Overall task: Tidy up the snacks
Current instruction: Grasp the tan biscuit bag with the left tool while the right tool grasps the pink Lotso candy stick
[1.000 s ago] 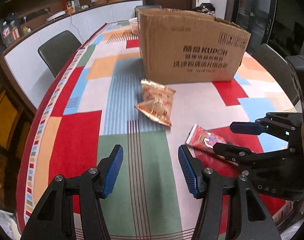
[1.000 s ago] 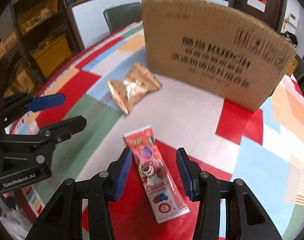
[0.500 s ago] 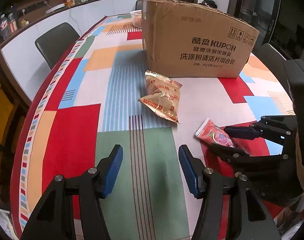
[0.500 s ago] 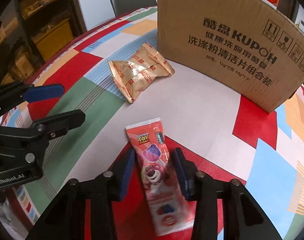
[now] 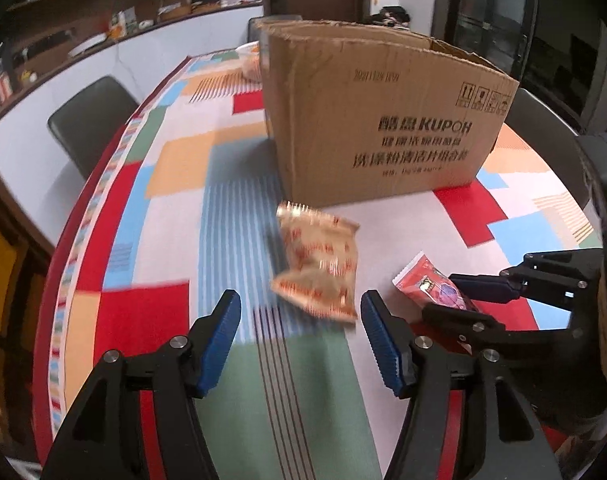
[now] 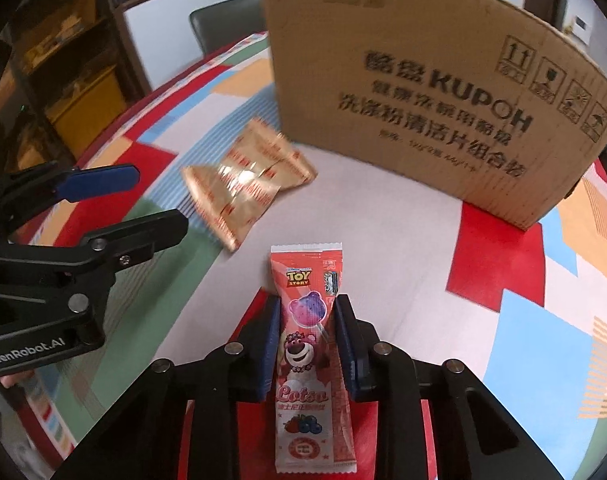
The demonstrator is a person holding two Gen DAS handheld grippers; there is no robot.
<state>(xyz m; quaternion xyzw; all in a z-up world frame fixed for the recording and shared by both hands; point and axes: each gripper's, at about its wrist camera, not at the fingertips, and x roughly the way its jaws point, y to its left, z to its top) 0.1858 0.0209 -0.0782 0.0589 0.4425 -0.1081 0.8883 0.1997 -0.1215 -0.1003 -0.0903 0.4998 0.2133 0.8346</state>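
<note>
Right hand-held gripper (image 6: 307, 332) has just been closing and now pinches the pink lollipop packet (image 6: 309, 344) across its narrow width, probably so it lifts flat off the surface (image 6: 383, 248). Left hand-held gripper (image 5: 299, 336) has been widening, nothing between its jaws, lined up on the gold snack bag (image 5: 317, 264) near the cardboard box (image 5: 383, 128).

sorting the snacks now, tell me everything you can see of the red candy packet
The red candy packet is a long, flat, glossy plastic sachet with crimped ends, printed with a Toy Story logo, a pink bear, the word Lotso and berries. It lies flat on the tablecloth, pointing toward the cardboard box. The right gripper has just been closing; its blue fingers press both long edges.
</note>
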